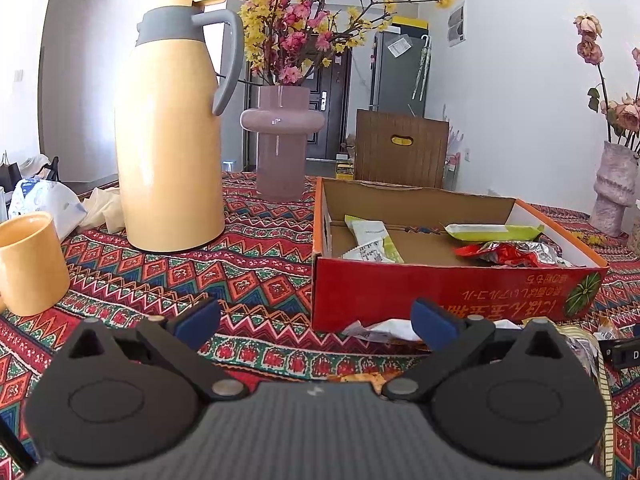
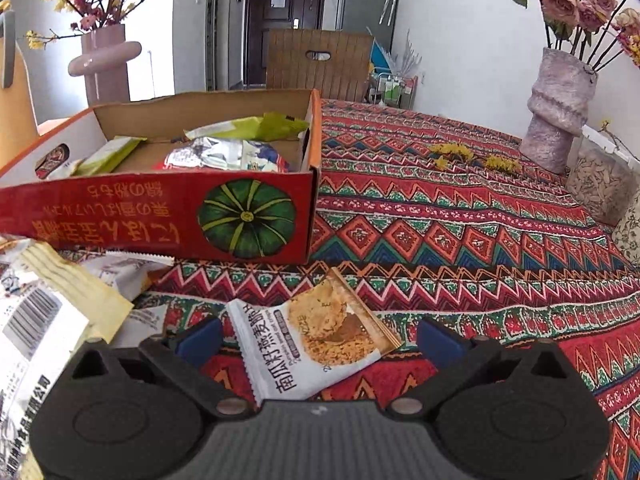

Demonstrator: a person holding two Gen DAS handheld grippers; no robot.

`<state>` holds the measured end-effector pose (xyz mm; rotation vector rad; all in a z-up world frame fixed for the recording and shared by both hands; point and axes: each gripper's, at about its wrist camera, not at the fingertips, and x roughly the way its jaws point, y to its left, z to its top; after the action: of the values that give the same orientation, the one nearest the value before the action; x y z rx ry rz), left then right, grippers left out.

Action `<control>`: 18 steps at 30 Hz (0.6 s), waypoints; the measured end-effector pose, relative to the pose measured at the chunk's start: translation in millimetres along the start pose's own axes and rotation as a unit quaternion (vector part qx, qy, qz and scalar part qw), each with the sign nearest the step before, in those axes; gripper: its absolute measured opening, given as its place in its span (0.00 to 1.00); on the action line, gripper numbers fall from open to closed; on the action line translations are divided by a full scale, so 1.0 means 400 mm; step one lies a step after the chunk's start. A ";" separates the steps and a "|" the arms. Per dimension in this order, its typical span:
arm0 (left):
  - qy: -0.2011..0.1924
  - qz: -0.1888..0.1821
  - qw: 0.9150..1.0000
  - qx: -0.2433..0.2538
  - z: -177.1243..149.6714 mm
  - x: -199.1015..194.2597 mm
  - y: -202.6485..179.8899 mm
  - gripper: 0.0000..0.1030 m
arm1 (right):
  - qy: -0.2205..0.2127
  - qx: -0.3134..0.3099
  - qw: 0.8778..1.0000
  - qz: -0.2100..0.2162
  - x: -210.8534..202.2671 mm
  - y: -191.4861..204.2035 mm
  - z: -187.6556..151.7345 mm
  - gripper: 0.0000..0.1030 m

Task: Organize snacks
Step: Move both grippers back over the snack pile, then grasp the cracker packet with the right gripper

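We find the red box (image 1: 440, 284) open at the top, its floor bare between the green packets (image 1: 374, 240) and the foil packet (image 1: 516, 254); access from above is unobstructed. Left of the box, the thermos (image 1: 172, 136), the mug (image 1: 30, 262) and the pink vase (image 1: 282, 140) block passage. Right of the box, we see a wide stretch of bare tabletop (image 2: 460, 216) up to the grey vase (image 2: 560, 112). Loose packets (image 2: 316, 336) crowd the tabletop in front of the box.
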<state>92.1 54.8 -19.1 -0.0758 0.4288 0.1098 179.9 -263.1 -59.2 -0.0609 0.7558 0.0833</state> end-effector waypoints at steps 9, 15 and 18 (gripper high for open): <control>0.002 0.000 1.000 0.000 0.000 0.000 0.000 1.00 | -0.006 0.000 1.000 0.027 0.018 -0.025 0.005 1.00; 0.006 -0.001 1.000 -0.001 0.000 0.005 0.000 1.00 | -0.035 -0.008 0.998 0.044 -0.012 -0.021 -0.017 0.71; 0.008 -0.002 1.000 -0.002 0.000 0.007 0.002 1.00 | -0.047 -0.012 0.997 0.056 -0.038 -0.009 -0.032 0.46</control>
<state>94.5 55.9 -20.4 -0.0823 0.4449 0.1070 160.6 -268.6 -58.0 -0.0365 0.6635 0.2013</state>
